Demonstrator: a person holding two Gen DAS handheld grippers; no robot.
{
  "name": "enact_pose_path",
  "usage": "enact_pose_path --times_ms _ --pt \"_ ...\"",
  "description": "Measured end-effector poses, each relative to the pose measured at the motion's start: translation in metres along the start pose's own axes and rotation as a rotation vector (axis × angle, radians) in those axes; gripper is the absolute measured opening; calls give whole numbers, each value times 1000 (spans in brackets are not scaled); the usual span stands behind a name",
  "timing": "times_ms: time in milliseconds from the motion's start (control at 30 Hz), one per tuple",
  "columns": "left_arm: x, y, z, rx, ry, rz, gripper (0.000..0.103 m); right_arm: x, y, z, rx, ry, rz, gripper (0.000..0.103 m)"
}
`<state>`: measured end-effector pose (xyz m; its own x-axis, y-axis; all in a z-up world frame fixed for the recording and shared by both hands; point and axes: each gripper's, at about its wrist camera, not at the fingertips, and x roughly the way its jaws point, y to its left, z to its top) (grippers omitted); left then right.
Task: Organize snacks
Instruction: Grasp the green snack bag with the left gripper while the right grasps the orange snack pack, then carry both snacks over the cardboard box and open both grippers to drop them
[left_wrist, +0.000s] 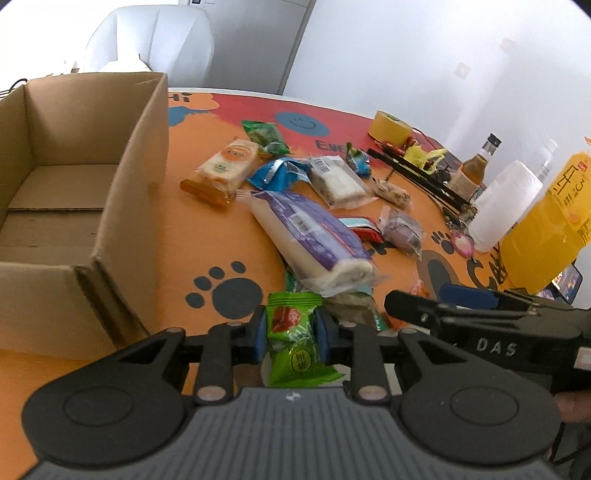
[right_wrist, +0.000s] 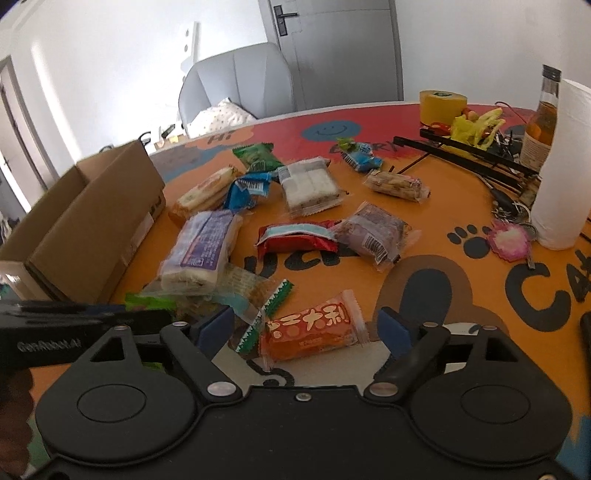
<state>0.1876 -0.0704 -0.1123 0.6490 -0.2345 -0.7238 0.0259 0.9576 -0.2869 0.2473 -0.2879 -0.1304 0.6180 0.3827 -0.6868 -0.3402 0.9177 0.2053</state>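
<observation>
My left gripper (left_wrist: 290, 332) is shut on a green snack packet (left_wrist: 291, 339), held just above the orange table. An open, empty cardboard box (left_wrist: 66, 192) stands to its left; it also shows in the right wrist view (right_wrist: 96, 218). My right gripper (right_wrist: 306, 328) is open, its fingers on either side of an orange-red snack packet (right_wrist: 310, 328) lying on the table. Several more wrapped snacks lie scattered beyond, among them a long purple bread pack (left_wrist: 314, 236) (right_wrist: 201, 251), a red packet (right_wrist: 295, 236) and a white cake pack (right_wrist: 308, 184).
A paper towel roll (right_wrist: 561, 166), a glass bottle (right_wrist: 543, 118), yellow tape (right_wrist: 441, 105), black sticks (right_wrist: 469, 155) and keys (right_wrist: 508, 236) crowd the table's right side. A yellow bag (left_wrist: 546, 221) stands at the right in the left wrist view. A grey chair (right_wrist: 236, 85) stands behind the table.
</observation>
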Motion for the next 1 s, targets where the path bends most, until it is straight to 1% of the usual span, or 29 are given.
enact_pose_path --times_ms 33,67,100,133,167,200,233,300,367,633,1000 --pt "0 1 0 -3 -2 3 26 2 2 0 -12 6 0 85" --pt "-1 2 0 -6 -4 6 26 5 3 -1 -20 11 3 83" --pt "-1 3 0 -9 -5 8 26 8 5 -1 -27 22 6 78" --pt "-1 3 0 -11 -5 8 26 11 4 -1 -20 33 2 75" --pt "-2 4 0 -11 -7 9 26 10 4 -2 -22 25 -10 59" --pt "-3 4 0 -10 -9 10 26 10 6 -2 -41 26 -34 51" --pt "-4 3 0 -9 -12 11 26 9 6 -1 -56 29 -40 49" --pt "-7 2 -1 -4 -16 20 26 7 1 1 -19 39 -15 47" --pt "-10 0 -1 -3 -25 21 26 4 0 0 -10 36 -19 46" --pt "-31 -3 -1 -1 -72 22 26 -18 6 6 -7 -25 -14 46" --pt "-71 -3 10 14 -170 35 26 -41 27 22 -26 -107 29 46"
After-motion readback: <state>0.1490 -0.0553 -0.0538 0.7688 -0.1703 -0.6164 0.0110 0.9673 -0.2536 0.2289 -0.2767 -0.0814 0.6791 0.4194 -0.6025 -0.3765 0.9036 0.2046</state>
